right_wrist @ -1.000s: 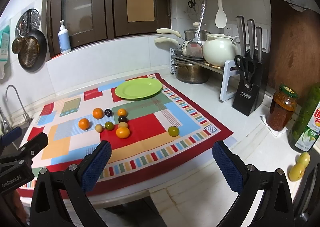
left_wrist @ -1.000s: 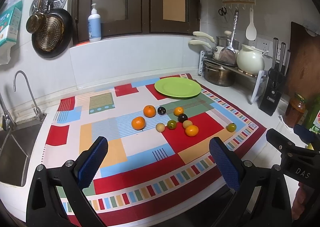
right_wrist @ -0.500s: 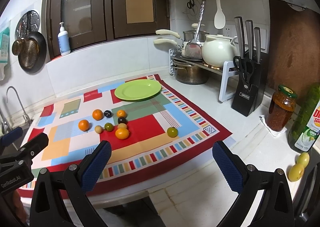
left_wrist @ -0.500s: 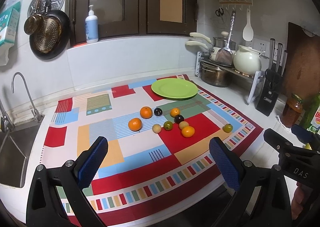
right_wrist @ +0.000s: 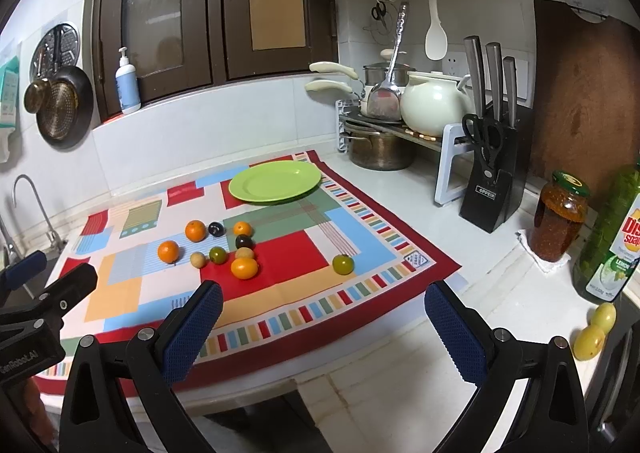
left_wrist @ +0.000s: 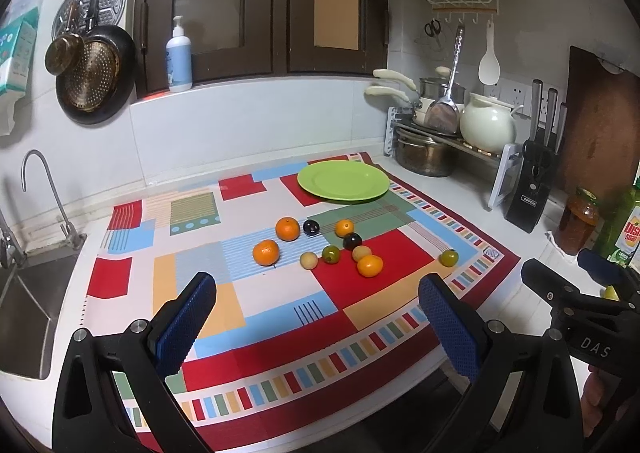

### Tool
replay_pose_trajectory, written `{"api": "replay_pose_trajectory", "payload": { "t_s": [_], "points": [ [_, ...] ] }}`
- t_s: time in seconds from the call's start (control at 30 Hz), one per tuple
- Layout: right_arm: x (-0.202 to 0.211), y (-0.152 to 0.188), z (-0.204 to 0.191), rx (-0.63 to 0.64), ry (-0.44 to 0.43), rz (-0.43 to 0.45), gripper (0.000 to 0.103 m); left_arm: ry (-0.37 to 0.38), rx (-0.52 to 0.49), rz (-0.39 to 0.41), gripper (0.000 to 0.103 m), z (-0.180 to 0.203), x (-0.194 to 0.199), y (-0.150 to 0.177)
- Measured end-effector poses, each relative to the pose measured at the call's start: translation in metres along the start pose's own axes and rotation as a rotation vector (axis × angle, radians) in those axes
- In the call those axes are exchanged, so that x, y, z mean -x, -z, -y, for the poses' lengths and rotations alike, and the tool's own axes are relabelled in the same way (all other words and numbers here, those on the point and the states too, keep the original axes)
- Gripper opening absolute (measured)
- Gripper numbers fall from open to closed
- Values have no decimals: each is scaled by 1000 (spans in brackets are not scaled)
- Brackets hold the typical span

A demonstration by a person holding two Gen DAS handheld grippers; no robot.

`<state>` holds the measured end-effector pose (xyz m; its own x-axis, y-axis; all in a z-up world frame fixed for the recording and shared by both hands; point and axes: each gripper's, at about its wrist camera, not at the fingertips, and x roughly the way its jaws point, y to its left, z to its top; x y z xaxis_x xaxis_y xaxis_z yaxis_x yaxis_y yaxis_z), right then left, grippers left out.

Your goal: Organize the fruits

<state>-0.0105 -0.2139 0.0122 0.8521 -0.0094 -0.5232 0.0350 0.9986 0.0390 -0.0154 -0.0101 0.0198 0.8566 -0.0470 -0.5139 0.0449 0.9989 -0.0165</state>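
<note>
Left gripper (left_wrist: 316, 307) and right gripper (right_wrist: 322, 311): jaws spread wide, holding nothing, above the counter's near edge. Small round orange, dark and green fruits (left_wrist: 320, 247) lie clustered mid-cloth on the colourful patchwork tablecloth (left_wrist: 260, 305); round green plate (left_wrist: 343, 180) sits behind them, bare.

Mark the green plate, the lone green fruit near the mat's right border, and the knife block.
green plate (left_wrist: 343, 180), left wrist view, centre of its bare face.
lone green fruit (right_wrist: 343, 264), right wrist view, middle of its skin.
knife block (right_wrist: 488, 197), right wrist view, front face above the label.
</note>
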Motion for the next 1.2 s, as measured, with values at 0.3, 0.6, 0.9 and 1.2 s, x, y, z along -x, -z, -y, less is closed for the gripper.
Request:
{"api": "replay_pose_trajectory", "payload": {
  "t_s": [0.3,0.6,0.9,1.2],
  "points": [
    [2,1,-5,8,-7,3,102,-1,2,2,103,-3,2,-1],
    [0,1,-7,9,-12,-1,102,-4,2,1,103,-3,2,0],
    [-4,1,-8,7,-15,-13,102,3,-3,-13,103,-3,-6,-1],
    [-17,1,0,3,-29,-39,102,19,-19,-31,103,8,-20,-1]
  ]
}}
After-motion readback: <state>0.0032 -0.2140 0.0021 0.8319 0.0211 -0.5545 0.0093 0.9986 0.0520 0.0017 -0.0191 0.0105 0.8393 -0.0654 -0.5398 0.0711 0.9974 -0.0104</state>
